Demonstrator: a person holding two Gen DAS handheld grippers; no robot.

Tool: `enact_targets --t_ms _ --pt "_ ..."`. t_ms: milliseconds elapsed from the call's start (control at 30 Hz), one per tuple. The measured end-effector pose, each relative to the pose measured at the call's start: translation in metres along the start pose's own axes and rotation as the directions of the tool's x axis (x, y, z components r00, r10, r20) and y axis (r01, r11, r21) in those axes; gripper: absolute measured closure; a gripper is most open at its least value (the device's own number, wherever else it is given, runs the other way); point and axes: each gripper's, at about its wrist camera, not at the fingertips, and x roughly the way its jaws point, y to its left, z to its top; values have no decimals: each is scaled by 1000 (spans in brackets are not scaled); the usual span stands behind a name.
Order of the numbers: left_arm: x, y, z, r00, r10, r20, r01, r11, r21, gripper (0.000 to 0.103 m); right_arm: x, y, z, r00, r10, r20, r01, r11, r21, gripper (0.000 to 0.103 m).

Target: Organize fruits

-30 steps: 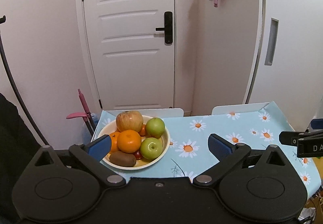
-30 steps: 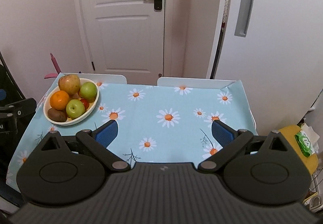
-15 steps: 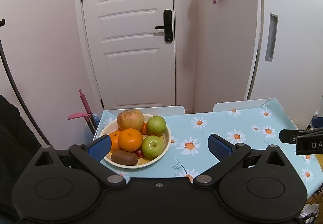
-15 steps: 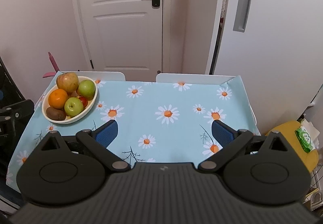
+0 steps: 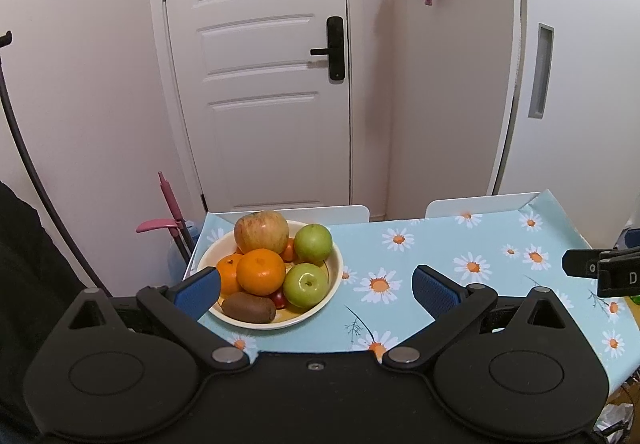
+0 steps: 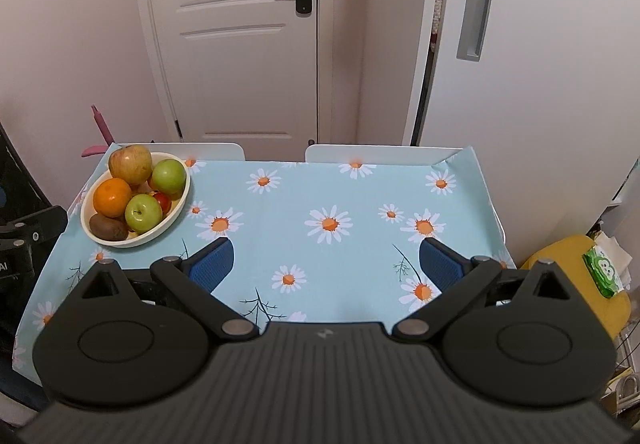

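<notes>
A table (image 6: 360, 196) under a daisy-print cloth stands before a white door (image 5: 260, 84), with two white chairs tucked in at its far edge.

Left gripper (image 5: 316, 284): fingers spread wide, nothing between the blue pads. Its left pad (image 5: 198, 290) overlaps the bowl's near-left rim in the view; contact cannot be confirmed. Right gripper (image 6: 326, 264): fingers spread wide, nothing held, poised above the bare cloth well right of the bowl.

The bowl (image 5: 334, 284) sits at the table's far-left corner. It holds a red-yellow apple (image 5: 261, 231) at the back, two green apples (image 5: 313, 243) to the right, two oranges (image 5: 261, 271) in the middle and left, a kiwi (image 5: 249, 307) at the front, and small red fruits (image 6: 162, 199) between them. No fruit lies on the cloth outside the bowl.

Change over the last second: in the left view the bowl sits lower and nearer the pads, and more wall shows above the door; in the right view the table also sits lower. Both grippers have shifted slightly; no fruit has moved.

Assessment: all fruit lies gathered in the bowl. This fits fruit already collected, or fruit awaiting sorting out of the bowl; the views do not settle which.
</notes>
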Motion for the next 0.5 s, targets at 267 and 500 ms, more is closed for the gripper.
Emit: enact_targets --t_ms 267,500 --pt "1 1 0 1000 -15 -6 15 1000 -5 0 0 0 0 1000 0 -4 0 1000 0 0" --pt "-1 0 -1 1000 -30 -3 30 999 -18 0 -1 0 0 1000 2 -4 -2 1000 0 0"
